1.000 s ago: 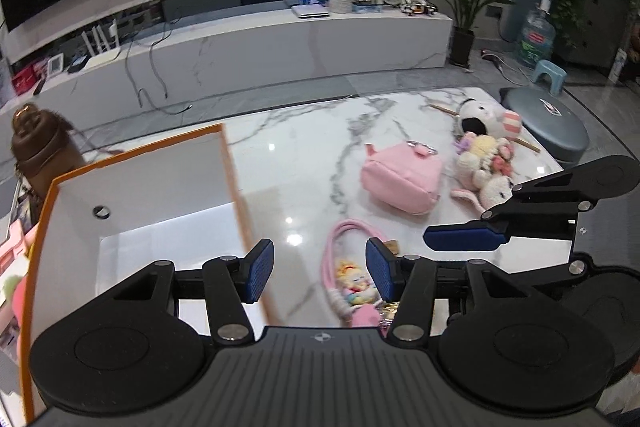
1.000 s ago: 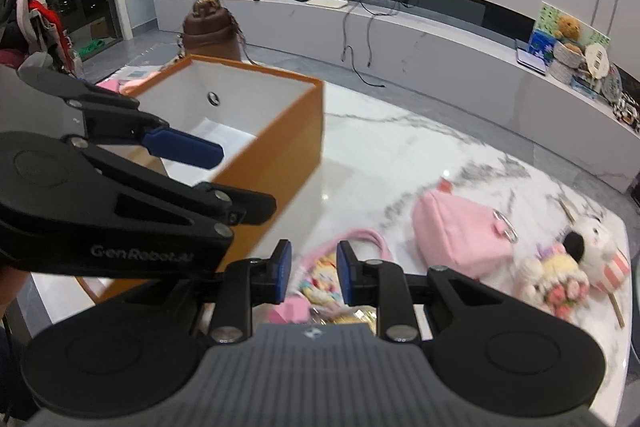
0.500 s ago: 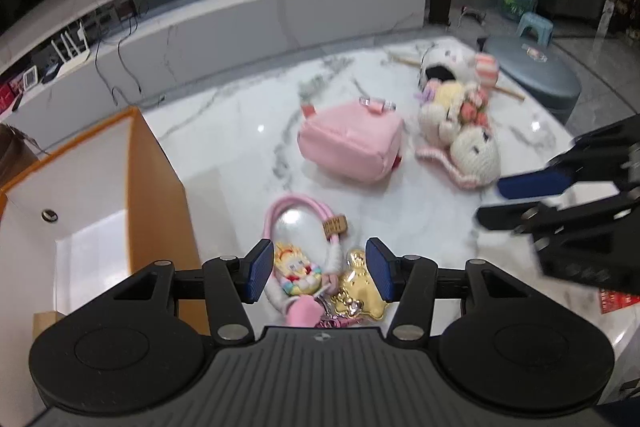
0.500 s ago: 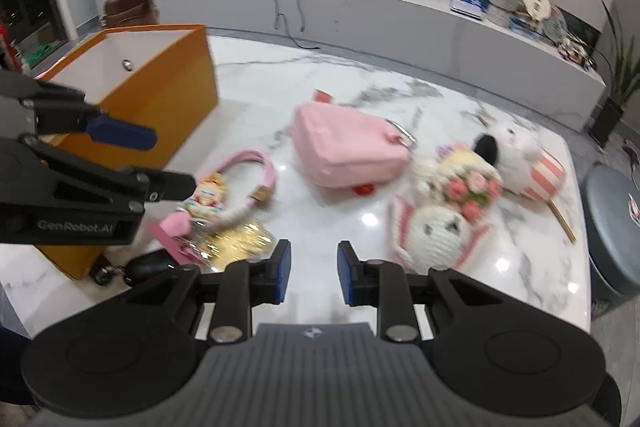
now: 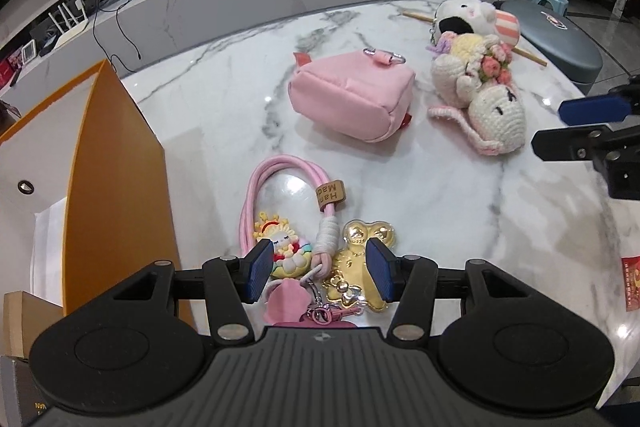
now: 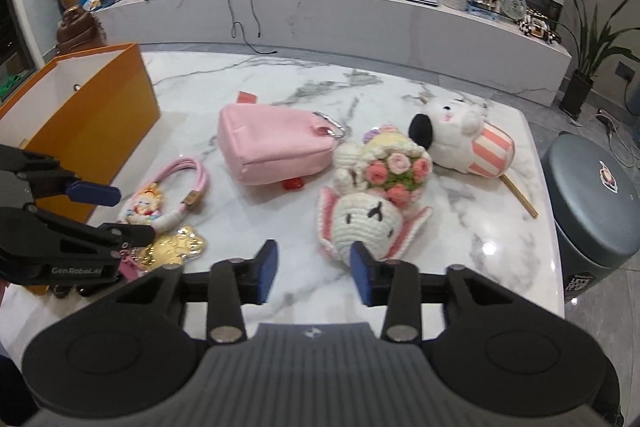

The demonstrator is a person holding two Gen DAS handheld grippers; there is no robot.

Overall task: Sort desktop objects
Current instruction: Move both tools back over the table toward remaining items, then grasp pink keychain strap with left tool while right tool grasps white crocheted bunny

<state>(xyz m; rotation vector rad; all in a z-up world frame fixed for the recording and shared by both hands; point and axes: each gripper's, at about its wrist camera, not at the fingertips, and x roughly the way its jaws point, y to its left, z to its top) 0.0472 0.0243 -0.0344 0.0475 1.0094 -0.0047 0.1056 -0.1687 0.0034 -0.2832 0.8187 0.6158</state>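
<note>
Left gripper [image 5: 318, 269] released, poised over pink keychain bundle [image 5: 304, 227] at bench [image 5: 460, 207] 6 o'clock. Right gripper [image 6: 314, 271] opening, nothing between; crochet bunny [image 6: 370, 215] at its 1 o'clock.

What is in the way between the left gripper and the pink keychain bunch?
Nothing visible. The left gripper hangs open right over the pink keychain bunch, with its charms showing between the fingers. The orange box stands beside it, with only bare marble table between.
</note>
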